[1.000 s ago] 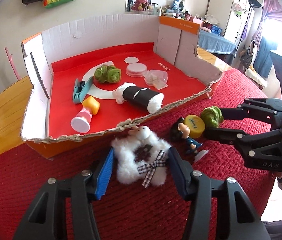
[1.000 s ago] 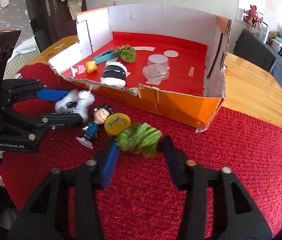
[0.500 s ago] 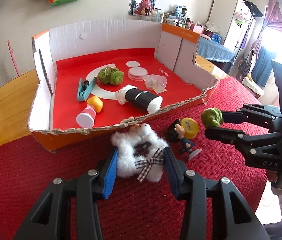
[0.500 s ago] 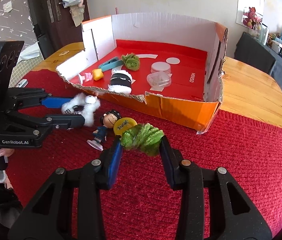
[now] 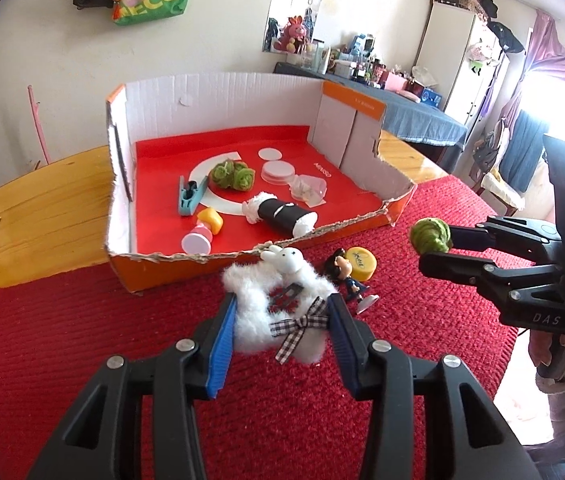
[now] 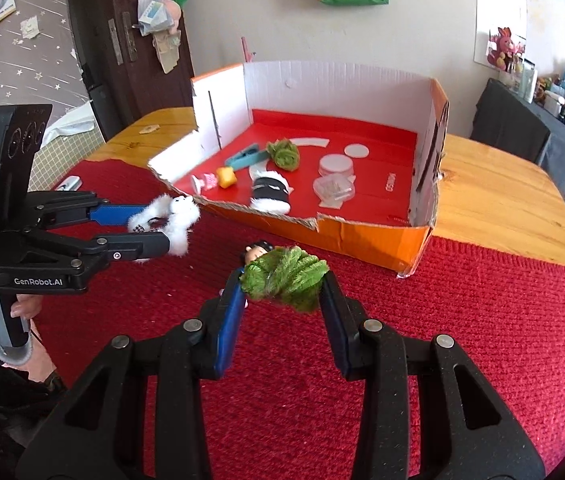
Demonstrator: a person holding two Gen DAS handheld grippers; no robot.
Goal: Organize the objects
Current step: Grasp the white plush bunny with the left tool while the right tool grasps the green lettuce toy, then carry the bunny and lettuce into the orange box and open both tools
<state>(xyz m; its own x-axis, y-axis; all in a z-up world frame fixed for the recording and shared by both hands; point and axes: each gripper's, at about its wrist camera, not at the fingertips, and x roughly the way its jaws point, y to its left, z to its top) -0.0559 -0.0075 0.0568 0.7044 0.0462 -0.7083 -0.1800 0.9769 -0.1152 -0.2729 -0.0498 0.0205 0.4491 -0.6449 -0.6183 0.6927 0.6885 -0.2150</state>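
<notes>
My left gripper [image 5: 280, 320] is shut on a white fluffy plush toy [image 5: 278, 300] with a checked bow, held above the red cloth in front of the box; it also shows in the right wrist view [image 6: 166, 220]. My right gripper [image 6: 282, 296] is shut on a green fuzzy ball [image 6: 284, 278], lifted off the cloth; it shows in the left wrist view [image 5: 430, 236] too. A small doll figure [image 5: 346, 276] and a yellow cap [image 5: 360, 263] lie on the cloth between the grippers. The open cardboard box [image 5: 218, 92] with a red floor stands behind.
Inside the box lie a green fuzzy pair [image 5: 230, 174], a teal clip [image 5: 188, 196], a yellow-and-pink toy [image 5: 202, 232], a black-and-white plush roll [image 5: 280, 216], white discs [image 5: 276, 168] and a clear lid [image 5: 308, 190]. The wooden table [image 5: 34, 204] extends left and behind.
Both grippers closed on their toys and lifted them off the cloth. The green ball rose away from the yellow cap; the white plush rose in front of the box.
</notes>
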